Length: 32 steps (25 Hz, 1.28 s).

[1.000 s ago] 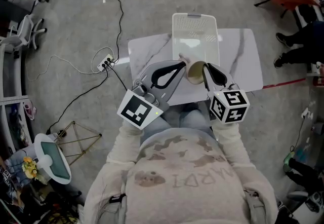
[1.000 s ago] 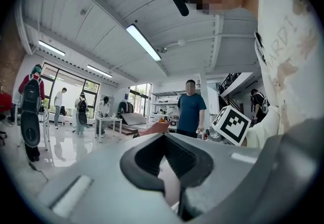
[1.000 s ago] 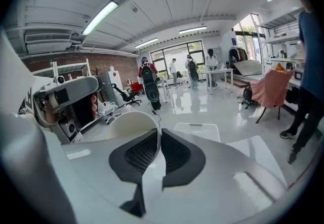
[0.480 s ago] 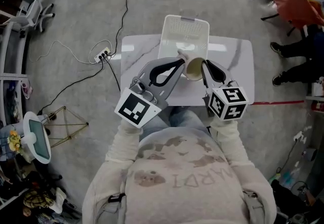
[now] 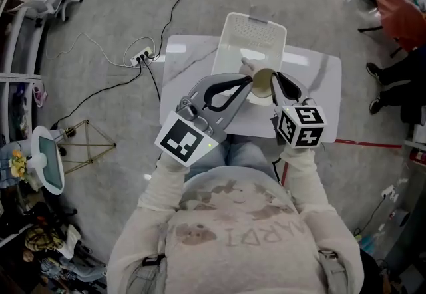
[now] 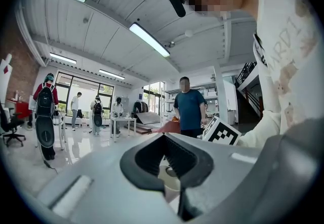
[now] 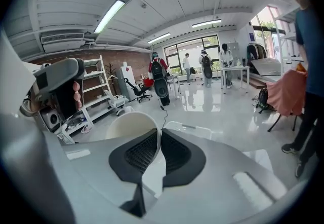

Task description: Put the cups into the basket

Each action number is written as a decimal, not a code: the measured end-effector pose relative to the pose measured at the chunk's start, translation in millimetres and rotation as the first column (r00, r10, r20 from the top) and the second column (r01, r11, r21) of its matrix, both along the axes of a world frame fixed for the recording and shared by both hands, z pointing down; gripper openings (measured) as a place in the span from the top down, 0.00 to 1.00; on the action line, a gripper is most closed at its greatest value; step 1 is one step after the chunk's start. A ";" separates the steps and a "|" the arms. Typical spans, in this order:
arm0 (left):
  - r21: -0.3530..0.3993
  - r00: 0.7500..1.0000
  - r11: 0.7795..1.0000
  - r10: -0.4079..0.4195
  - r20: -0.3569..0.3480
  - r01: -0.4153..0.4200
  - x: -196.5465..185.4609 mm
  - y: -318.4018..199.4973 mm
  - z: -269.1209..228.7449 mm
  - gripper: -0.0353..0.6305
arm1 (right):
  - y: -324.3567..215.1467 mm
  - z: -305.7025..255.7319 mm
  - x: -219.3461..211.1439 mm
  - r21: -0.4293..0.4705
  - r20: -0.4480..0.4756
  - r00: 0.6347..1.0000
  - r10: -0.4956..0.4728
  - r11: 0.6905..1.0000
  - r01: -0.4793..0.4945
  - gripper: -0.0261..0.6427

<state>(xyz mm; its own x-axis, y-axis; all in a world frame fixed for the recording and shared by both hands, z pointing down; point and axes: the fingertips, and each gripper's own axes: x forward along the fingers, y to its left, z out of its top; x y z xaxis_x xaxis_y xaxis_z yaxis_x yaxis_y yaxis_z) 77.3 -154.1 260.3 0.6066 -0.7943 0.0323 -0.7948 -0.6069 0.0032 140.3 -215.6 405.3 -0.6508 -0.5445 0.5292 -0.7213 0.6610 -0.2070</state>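
A white slotted basket [image 5: 256, 36] stands on the far half of the white marble table [image 5: 319, 86]. My right gripper [image 5: 274, 84] is shut on the rim of a cream cup [image 5: 263, 82], whose mouth faces up over the basket's near end. In the right gripper view the cup's rim [image 7: 129, 126] sits pinched between the gripper's [image 7: 158, 139] dark pads. My left gripper [image 5: 248, 80] has its tips together on a second cream cup [image 5: 244, 68] beside the first. In the left gripper view the gripper [image 6: 164, 139] shows a cup [image 6: 170, 181] through the gap in its pads.
A cable and power strip [image 5: 141, 56] lie on the floor left of the table. People stand far off in the room [image 6: 190, 109]. A shelf unit [image 7: 76, 101] stands to the left in the right gripper view. A red line [image 5: 373, 144] marks the floor at the right.
Both grippers have carried their cups a little forward, from the basket's near edge to above its near end. The head view has shifted slightly.
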 end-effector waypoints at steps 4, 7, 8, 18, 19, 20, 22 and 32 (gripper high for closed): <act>-0.009 1.000 1.000 -0.002 0.017 0.003 -15.0 -14.1 1.9 0.94 | -18.3 15.0 -13.1 -0.016 -0.019 1.000 -0.001 1.000 0.000 0.89; -0.011 1.000 1.000 -0.008 0.021 0.008 -27.1 -23.0 3.9 0.94 | -32.1 28.6 -22.7 -0.020 -0.045 0.999 -0.001 1.000 0.000 0.89; -0.011 1.000 1.000 -0.008 0.020 0.008 -30.1 -25.9 4.6 0.94 | -36.7 33.9 -25.3 -0.022 -0.055 0.999 0.000 1.000 -0.001 0.89; -0.071 1.000 0.997 -0.006 -0.003 0.006 -48.9 -53.7 40.1 0.95 | -67.6 116.4 -44.6 -0.100 -0.162 0.987 -0.016 0.995 0.000 0.89; -0.081 1.000 0.997 -0.002 -0.002 0.002 -50.3 -57.2 45.1 0.94 | -70.8 125.5 -46.7 -0.111 -0.171 0.985 -0.016 0.994 -0.003 0.89; -0.092 1.000 0.996 0.004 0.001 -0.004 -51.5 -60.0 50.6 0.94 | -73.1 134.7 -48.7 -0.122 -0.180 0.983 -0.017 0.992 -0.005 0.89; -0.116 1.000 0.993 0.016 0.006 -0.016 -53.8 -63.7 61.8 0.95 | -74.8 153.4 -52.8 -0.144 -0.200 0.980 -0.020 0.989 -0.010 0.89; -0.189 0.998 0.981 0.021 -0.065 -0.033 -71.8 -80.7 99.9 0.95 | -81.5 235.6 -73.8 -0.213 -0.304 0.951 -0.059 0.977 -0.007 0.89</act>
